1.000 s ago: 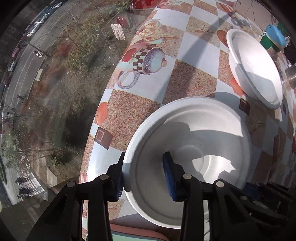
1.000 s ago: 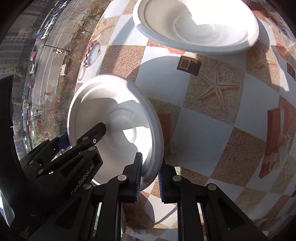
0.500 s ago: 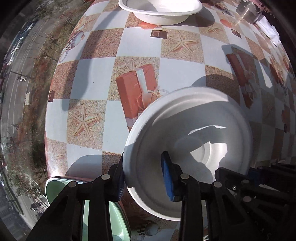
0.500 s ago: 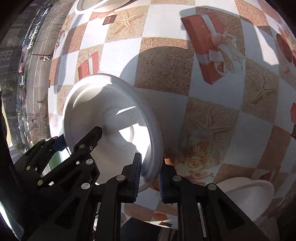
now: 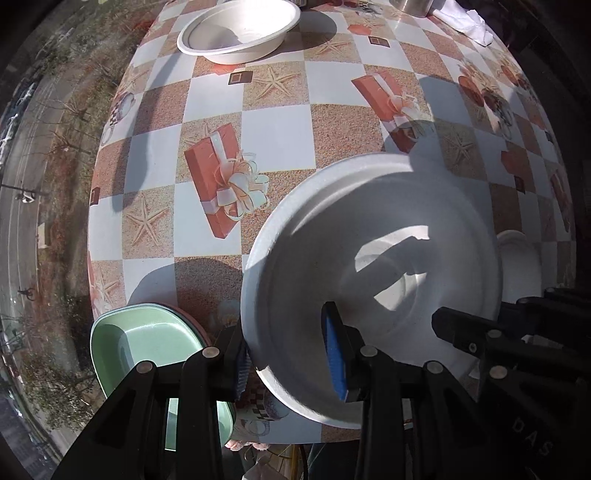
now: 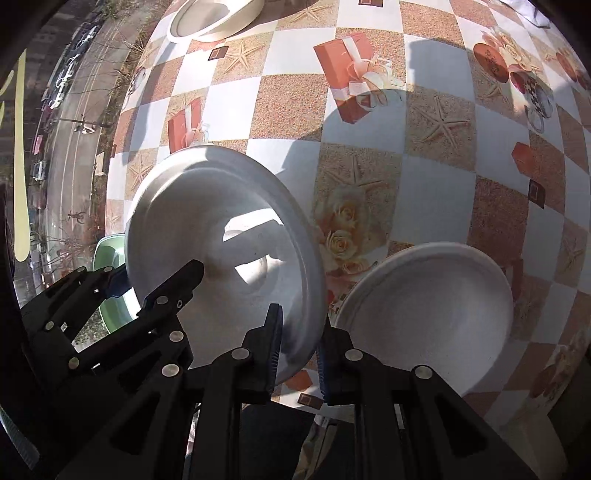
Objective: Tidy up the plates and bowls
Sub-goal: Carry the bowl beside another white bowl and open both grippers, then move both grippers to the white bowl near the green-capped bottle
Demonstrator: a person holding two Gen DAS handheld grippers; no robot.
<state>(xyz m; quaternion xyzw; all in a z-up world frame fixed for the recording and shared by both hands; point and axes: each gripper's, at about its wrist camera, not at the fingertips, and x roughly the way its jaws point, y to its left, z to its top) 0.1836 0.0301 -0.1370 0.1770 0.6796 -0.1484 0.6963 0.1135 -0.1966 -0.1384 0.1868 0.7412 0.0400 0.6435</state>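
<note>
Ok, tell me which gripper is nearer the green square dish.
Left. The left gripper grips the held white plate's rim beside the green square dish; the right gripper holds the opposite rim.

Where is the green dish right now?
In the left wrist view the green dish sits at the near left edge of the table, stacked on a brownish one, left of the white plate held by both hand-held grippers.

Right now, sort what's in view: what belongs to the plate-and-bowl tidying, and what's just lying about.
Part of the job:
- held white plate, gripped at its rim by both grippers
- second white plate
- white bowl
- green dish

Lying about:
- white cloth
- metal cup
- patterned tablecloth
</note>
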